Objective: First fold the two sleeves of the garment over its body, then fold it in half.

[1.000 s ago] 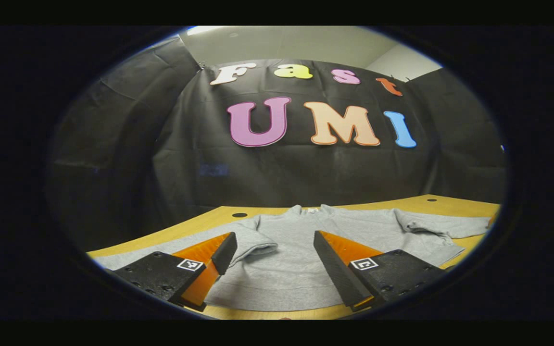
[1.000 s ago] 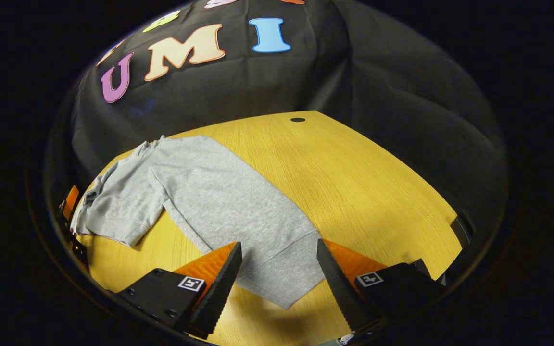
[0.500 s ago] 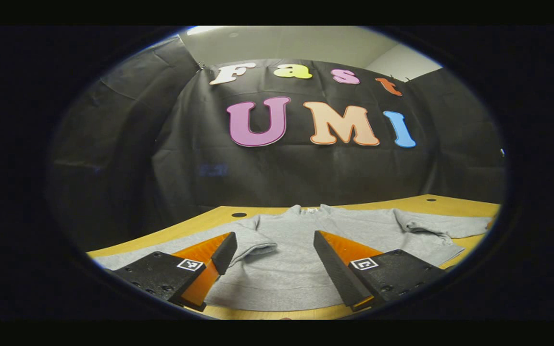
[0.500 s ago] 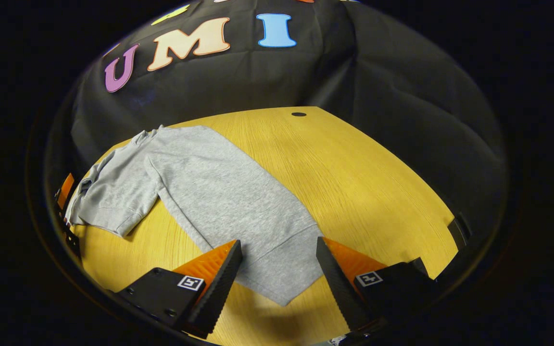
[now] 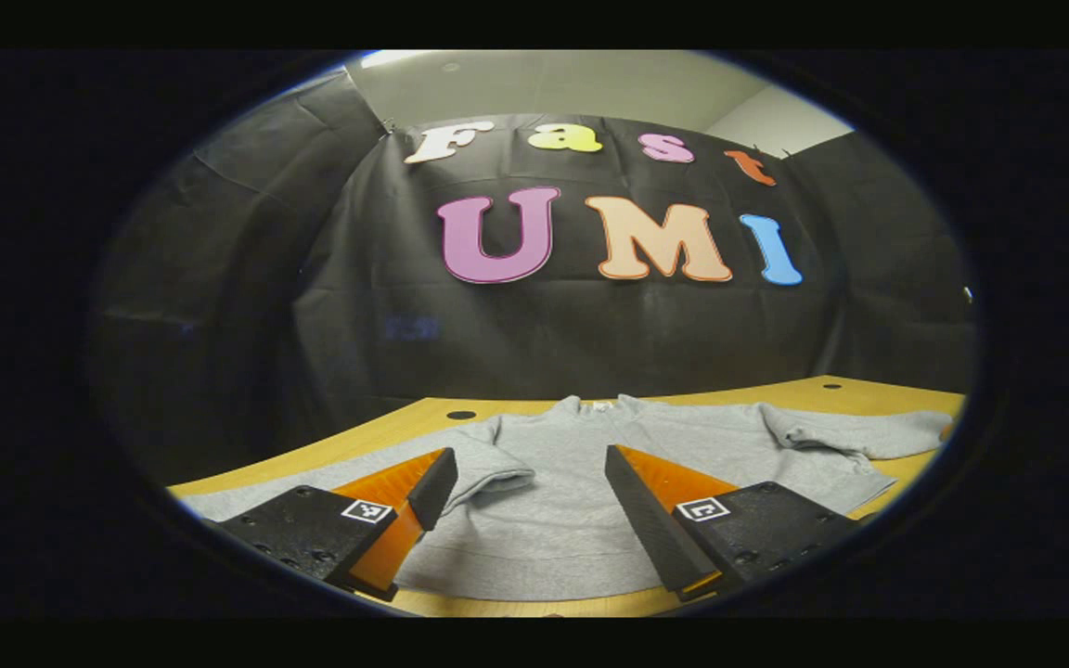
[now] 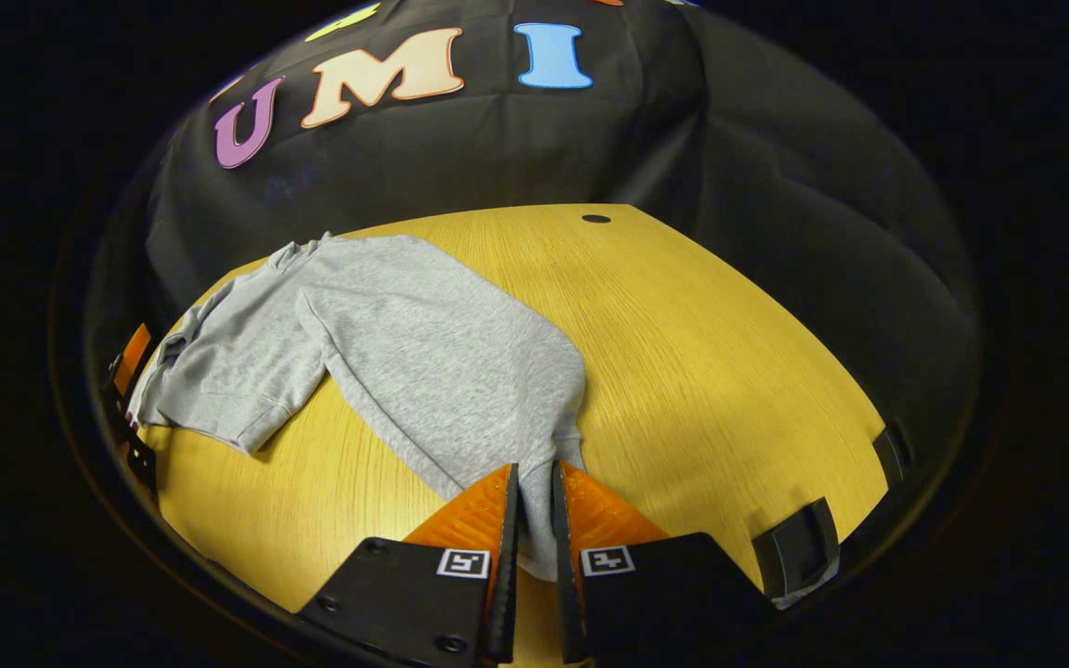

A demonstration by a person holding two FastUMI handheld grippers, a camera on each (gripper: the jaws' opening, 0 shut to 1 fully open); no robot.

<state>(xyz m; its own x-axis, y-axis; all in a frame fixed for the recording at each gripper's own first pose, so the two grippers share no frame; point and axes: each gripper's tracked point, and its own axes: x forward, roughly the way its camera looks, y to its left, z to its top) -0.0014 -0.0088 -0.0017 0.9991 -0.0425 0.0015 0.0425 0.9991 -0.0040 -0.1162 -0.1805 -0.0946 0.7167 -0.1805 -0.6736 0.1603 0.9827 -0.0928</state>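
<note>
Right gripper (image 6: 534,492) just clenched on sleeve (image 6: 460,371) cuff; left gripper (image 5: 525,492) idle, released; next: carry sleeve over sweatshirt (image 5: 581,482) body.

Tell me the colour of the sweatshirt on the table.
Plain light grey sweatshirt, no pattern; clearest in the right gripper view.

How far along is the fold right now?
Nothing is folded: the sweatshirt lies flat on the table. In hand: the right gripper is shut on the right sleeve at its cuff. The left gripper is open over the body. Left: both sleeve folds, then the half fold.
</note>
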